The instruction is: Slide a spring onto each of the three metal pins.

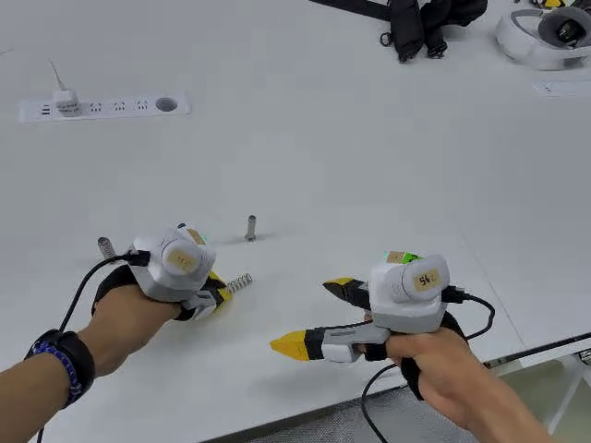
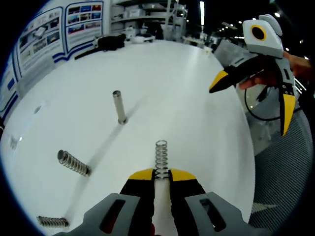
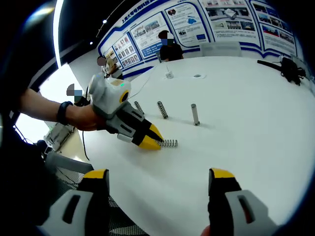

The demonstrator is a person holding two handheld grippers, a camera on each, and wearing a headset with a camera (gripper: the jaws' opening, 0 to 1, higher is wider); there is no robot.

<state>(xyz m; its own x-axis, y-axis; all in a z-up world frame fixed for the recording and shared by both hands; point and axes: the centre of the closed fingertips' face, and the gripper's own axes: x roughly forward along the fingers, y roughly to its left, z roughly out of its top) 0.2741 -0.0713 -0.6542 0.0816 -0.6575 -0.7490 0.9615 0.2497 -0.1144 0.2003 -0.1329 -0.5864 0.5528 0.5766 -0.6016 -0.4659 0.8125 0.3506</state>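
Lab hall, wall posters [image 3: 197,19], long white workbench [image 1: 351,157]

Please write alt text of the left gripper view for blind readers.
The left gripper, jaws shut, holds a spring by one end over a white table. Ahead: one bare metal pin, two spring-covered pins; the right gripper, open, at right.

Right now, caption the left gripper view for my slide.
Left gripper pinches a spring, bare pin ahead on the white bench.

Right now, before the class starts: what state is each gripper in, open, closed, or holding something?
Left gripper: closed on one end of a small coiled metal spring.
Right gripper: open, holding nothing.
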